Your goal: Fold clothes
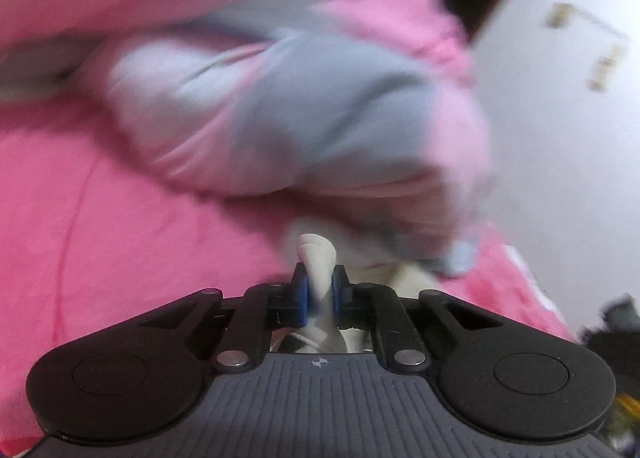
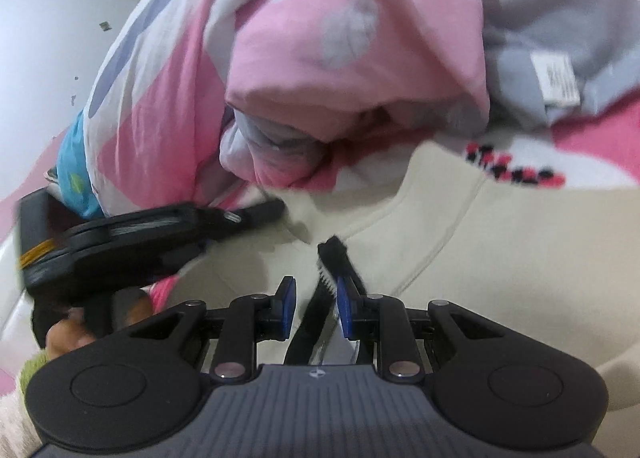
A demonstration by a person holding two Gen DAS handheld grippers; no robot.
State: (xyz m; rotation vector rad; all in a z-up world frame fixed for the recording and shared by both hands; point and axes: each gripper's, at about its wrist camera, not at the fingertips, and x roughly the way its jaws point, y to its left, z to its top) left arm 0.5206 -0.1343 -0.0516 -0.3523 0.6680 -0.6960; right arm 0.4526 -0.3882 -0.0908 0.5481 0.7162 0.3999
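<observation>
A cream garment (image 2: 460, 258) lies spread on the pink bedsheet (image 1: 100, 217). In the left wrist view my left gripper (image 1: 319, 290) is shut on a fold of the cream garment (image 1: 318, 258). The right wrist view shows the left gripper (image 2: 260, 213) from the side, low over the cream cloth and blurred. My right gripper (image 2: 316, 304) stands open just above the garment. A black ribbed strip (image 2: 330, 258) pokes up between its blue pads (image 2: 288, 306), leaning on the right one.
A pink, white and blue patterned quilt (image 2: 300, 37) is heaped beyond the garment. A grey garment (image 2: 560, 29) with a white label lies at the right; it appears blurred (image 1: 300, 97) ahead of the left gripper. A hand (image 2: 68, 334) holds the left gripper. A white wall (image 1: 560, 137) is at the right.
</observation>
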